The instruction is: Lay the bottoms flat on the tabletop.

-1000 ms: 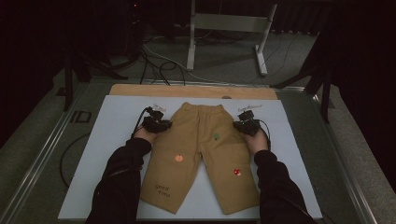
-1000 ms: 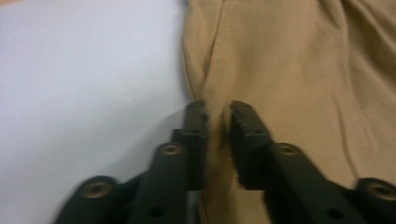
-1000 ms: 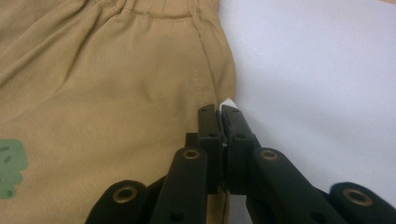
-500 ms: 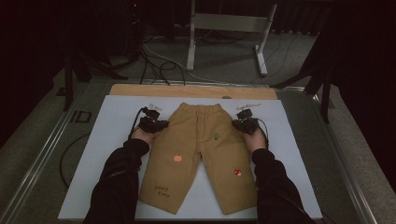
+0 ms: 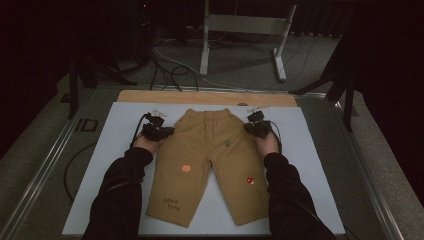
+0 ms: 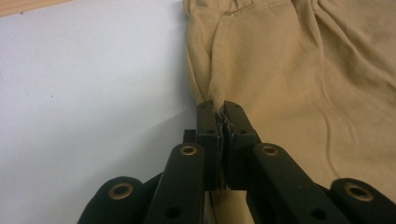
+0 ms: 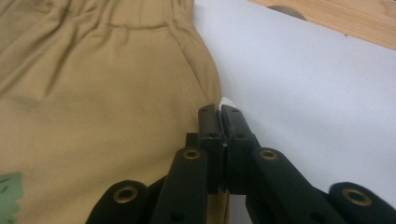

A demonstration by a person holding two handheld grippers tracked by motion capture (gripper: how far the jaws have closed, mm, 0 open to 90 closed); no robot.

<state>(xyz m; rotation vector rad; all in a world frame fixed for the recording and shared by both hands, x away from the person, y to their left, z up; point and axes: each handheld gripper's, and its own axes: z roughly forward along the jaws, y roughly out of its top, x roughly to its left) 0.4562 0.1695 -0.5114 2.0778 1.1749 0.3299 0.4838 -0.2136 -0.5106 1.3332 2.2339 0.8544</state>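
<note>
The tan trousers [image 5: 210, 160] lie flat at the centre of the white board [image 5: 320, 165], waistband toward twelve o'clock. The left gripper [image 5: 167, 131], its jaws having just closed, pinches the nine o'clock side seam; the right gripper [image 5: 251, 126] is clamped on the three o'clock seam.

The high view is dim and grainy: only the white mat [image 5: 320, 165] catches soft light from above, while the floor beyond and the edges sink into near black. Shadows are faint, with no glare. Both gripper views are brighter and evenly lit; the tan trousers [image 6: 299, 84] look fairly sharp, though the black jaws at the bottom go soft.
</note>
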